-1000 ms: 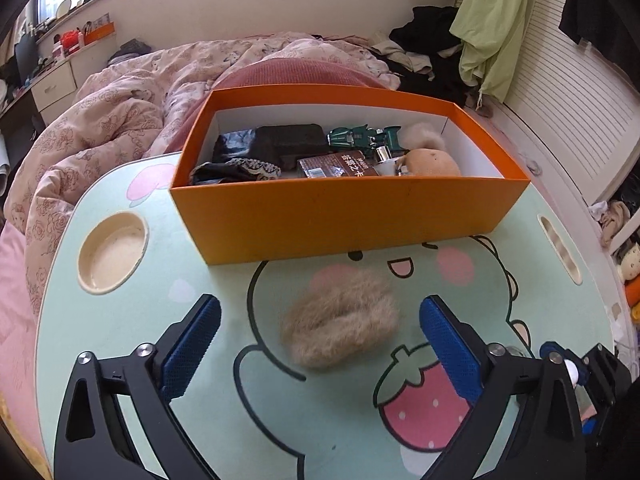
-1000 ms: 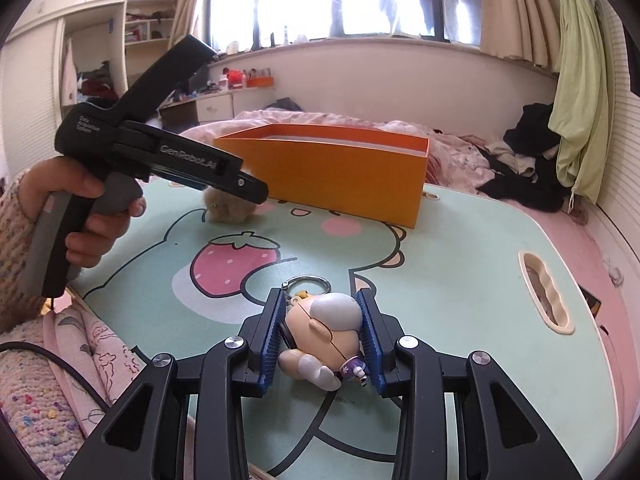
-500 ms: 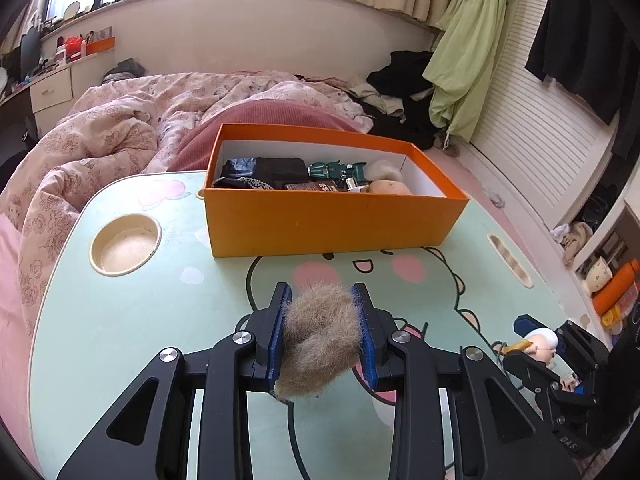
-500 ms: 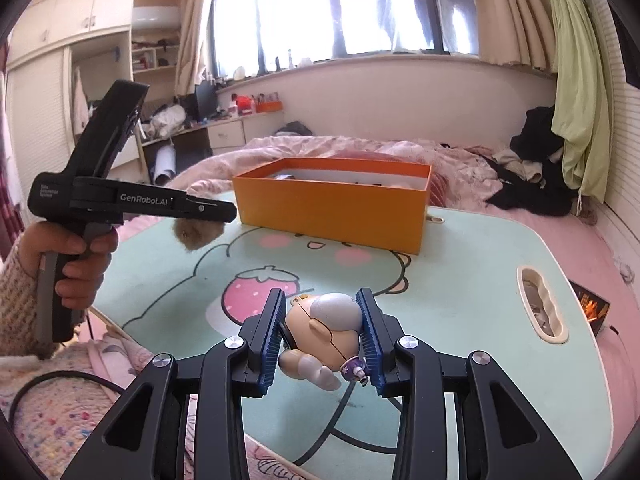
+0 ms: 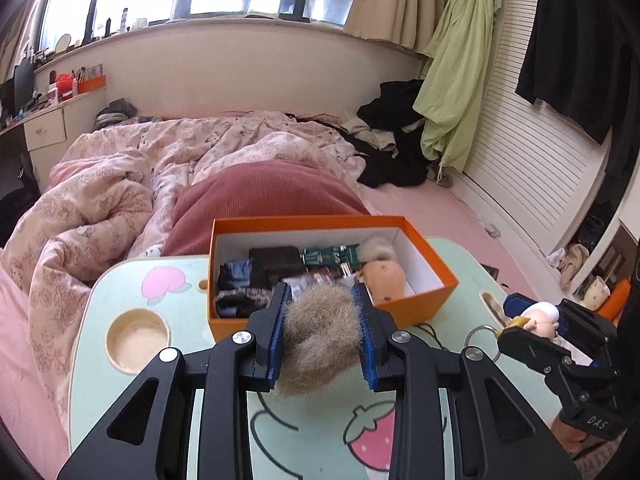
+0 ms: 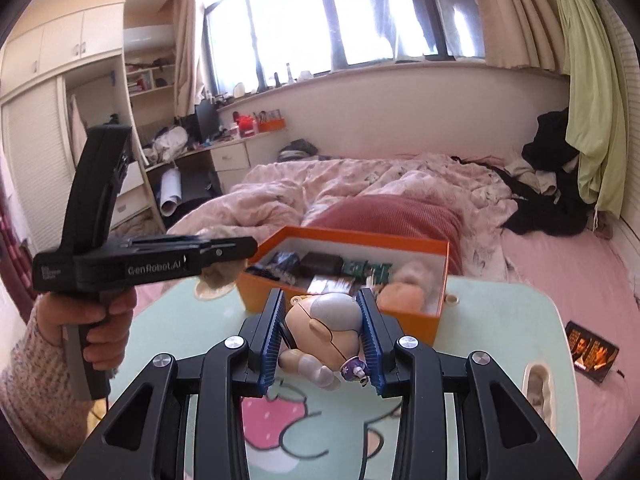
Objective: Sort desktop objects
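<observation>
Both views ride on hand-held tools above a mint cartoon-printed table (image 5: 132, 364), each looking forward and somewhat downward along its own two fingers, which fill the lower frame close up. The left wrist view faces the orange box (image 5: 320, 320) nearly head-on, with bed and shuttered wall behind; the right wrist view looks from further right, across the same orange box (image 6: 404, 322) toward the windows. They share box, table, bed, and each other's tool at one edge
</observation>
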Demonstrator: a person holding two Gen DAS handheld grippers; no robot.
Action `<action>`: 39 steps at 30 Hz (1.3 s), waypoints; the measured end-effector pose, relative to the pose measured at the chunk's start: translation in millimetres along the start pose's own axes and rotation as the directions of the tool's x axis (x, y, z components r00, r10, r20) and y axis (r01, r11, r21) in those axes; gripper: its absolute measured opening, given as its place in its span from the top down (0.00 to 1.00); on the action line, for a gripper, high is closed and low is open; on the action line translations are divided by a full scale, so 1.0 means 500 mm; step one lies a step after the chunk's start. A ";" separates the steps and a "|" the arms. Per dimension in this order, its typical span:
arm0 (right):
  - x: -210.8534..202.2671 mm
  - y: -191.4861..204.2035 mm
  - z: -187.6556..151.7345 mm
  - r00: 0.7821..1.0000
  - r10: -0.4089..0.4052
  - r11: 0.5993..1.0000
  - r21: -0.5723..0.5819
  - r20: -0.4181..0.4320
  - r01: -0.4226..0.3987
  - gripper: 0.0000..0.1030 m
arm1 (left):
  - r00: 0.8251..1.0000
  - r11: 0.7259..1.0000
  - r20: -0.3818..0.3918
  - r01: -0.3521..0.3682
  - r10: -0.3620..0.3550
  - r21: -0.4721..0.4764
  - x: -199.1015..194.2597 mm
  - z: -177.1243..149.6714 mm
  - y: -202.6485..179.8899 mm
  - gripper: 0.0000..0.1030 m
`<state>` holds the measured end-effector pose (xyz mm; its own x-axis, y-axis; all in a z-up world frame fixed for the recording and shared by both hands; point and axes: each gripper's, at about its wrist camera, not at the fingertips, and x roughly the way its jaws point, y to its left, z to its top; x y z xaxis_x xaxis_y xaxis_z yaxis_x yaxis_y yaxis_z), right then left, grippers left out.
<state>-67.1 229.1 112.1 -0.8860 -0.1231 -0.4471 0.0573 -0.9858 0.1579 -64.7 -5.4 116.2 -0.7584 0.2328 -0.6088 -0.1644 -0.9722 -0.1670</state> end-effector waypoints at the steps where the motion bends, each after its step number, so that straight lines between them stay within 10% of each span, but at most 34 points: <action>1: 0.024 -0.007 0.022 1.000 -0.019 1.000 0.003 -0.002 0.019 0.67 | 1.000 1.000 -0.001 -0.005 0.005 -0.004 0.014 0.017 0.005 0.70; 12: 0.237 -0.081 0.045 0.981 -0.101 0.982 0.144 -0.167 0.126 0.66 | 0.988 0.994 -0.109 -0.113 0.113 0.002 0.169 0.070 0.028 0.68; 14: 0.244 -0.101 0.040 0.976 -0.115 0.967 0.204 -0.186 0.153 0.47 | 0.982 0.995 -0.159 -0.103 0.099 -0.015 0.185 0.069 0.033 0.53; 19: 0.198 -0.103 0.056 0.982 -0.157 0.963 0.205 -0.108 0.177 0.29 | 0.992 0.994 -0.092 -0.094 0.089 -0.055 0.147 0.060 0.042 0.23; 27: 0.109 -0.082 0.031 0.983 -0.168 0.960 0.213 -0.066 0.179 0.29 | 0.994 0.994 -0.047 -0.100 0.097 -0.055 0.057 0.025 0.046 0.23; 39: 0.052 -0.007 -0.148 0.936 -0.255 0.959 0.059 -0.244 0.277 0.27 | 0.976 0.981 -0.103 -0.187 0.192 0.049 0.007 -0.186 -0.017 0.23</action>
<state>-56.2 220.8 34.5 -0.7316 0.1086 -0.6730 -0.2172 -0.9729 0.0792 -7.3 6.0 43.6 -0.7068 0.0438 -0.7061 -0.0499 -0.9987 -0.0120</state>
